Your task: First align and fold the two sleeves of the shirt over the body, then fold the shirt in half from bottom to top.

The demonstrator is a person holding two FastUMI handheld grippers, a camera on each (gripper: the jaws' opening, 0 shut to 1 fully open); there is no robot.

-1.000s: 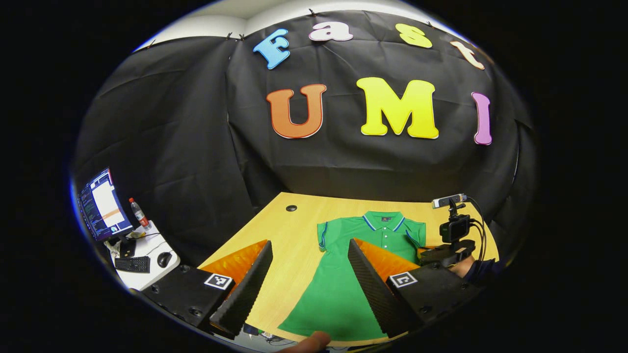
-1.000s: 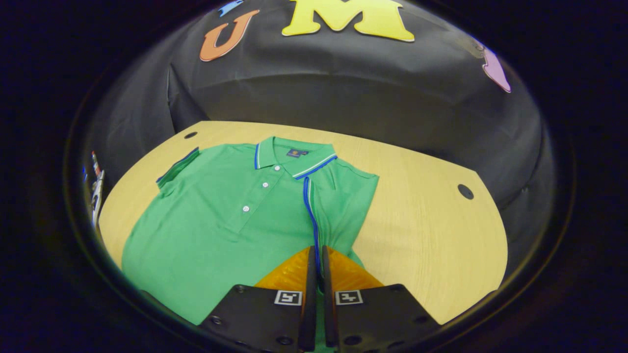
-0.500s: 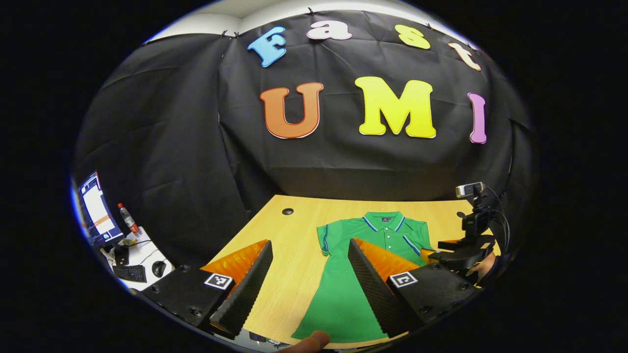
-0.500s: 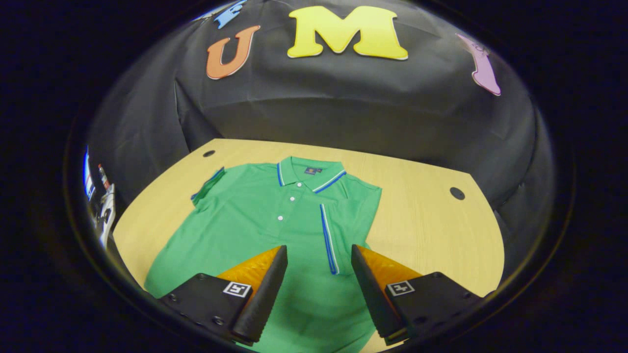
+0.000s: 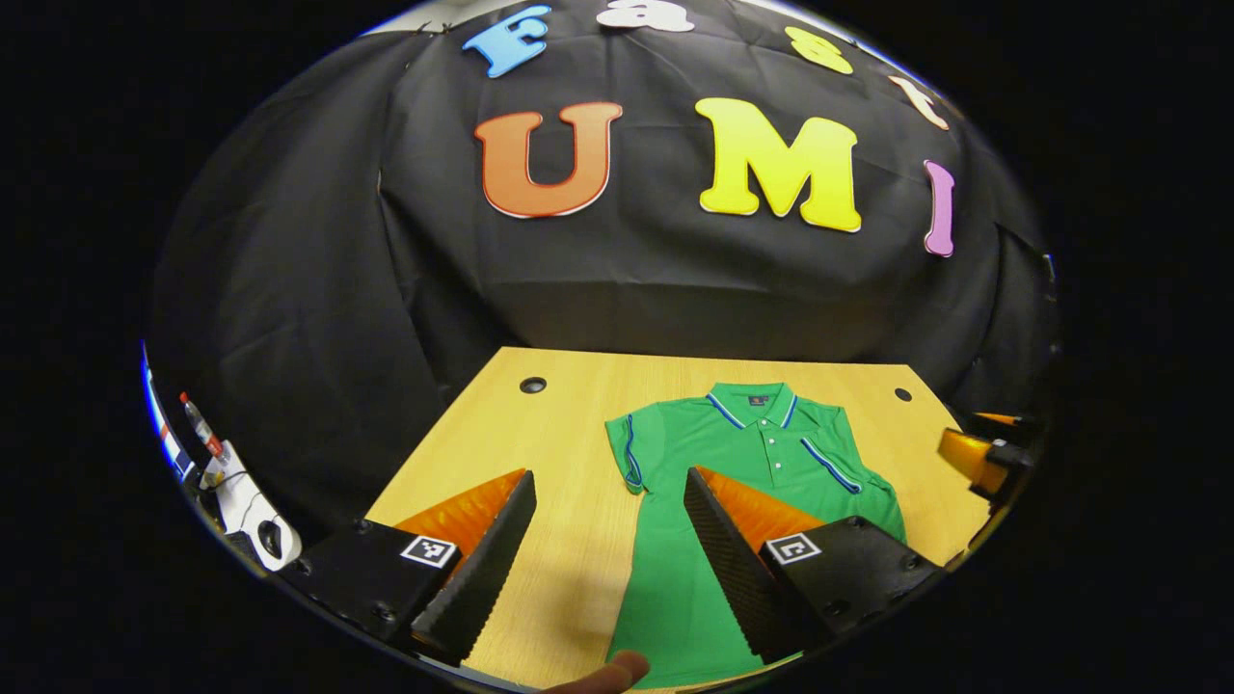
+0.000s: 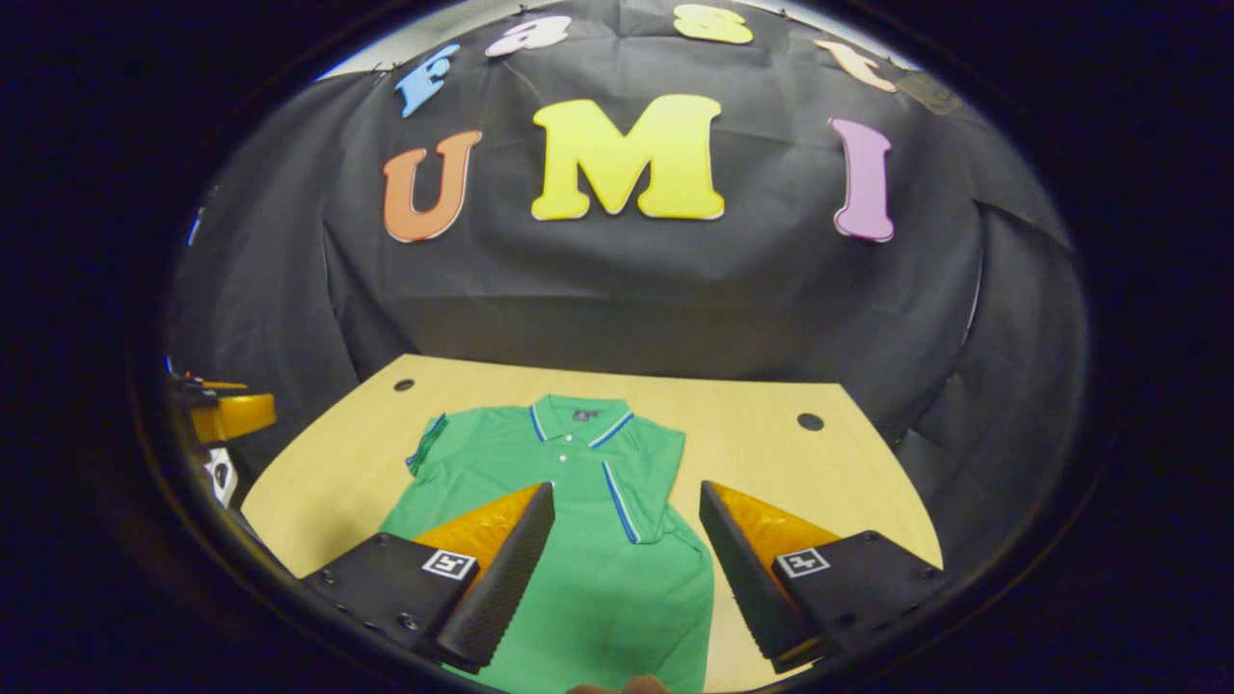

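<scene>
Fingers of your left tool [image 5: 598, 554] are standing wide apart, gripping nothing and touching nothing; between them you are seeing bare table [image 5: 569, 424] and the shirt's near edge. Your right tool [image 6: 627, 569] is likewise spread wide and carrying nothing, its fingers hanging over the lower body of the shirt [image 6: 588, 540] without pressing on it.

You are holding both tools above the near edge of the table, tilted forward and down toward the far wall. A fingertip [image 5: 617, 670] of yours is peeking in at the bottom of the left gripper view, just under the shirt's hem, and another fingertip [image 6: 641, 684] is showing at the bottom of the right gripper view. In the left gripper view, part of your right tool is showing at the far right edge, off the table's corner; in the right gripper view, part of your left tool is sitting at the far left edge.

The shirt [image 5: 762, 482] is lying flat on the table, collar toward the wall, hem toward you. One sleeve [image 6: 631, 487], the one on the right in both views, is lying folded in over the body, its blue stripe running slantwise down the chest. The other sleeve [image 6: 424, 445] is lying out to the side, flat on the table.

Two round holes [image 6: 810, 421] are sitting in the table's far corners, well apart from the shirt. A small side desk [image 5: 241, 492] with a bottle [image 5: 198, 424] is showing far off at the left of the left gripper view.
</scene>
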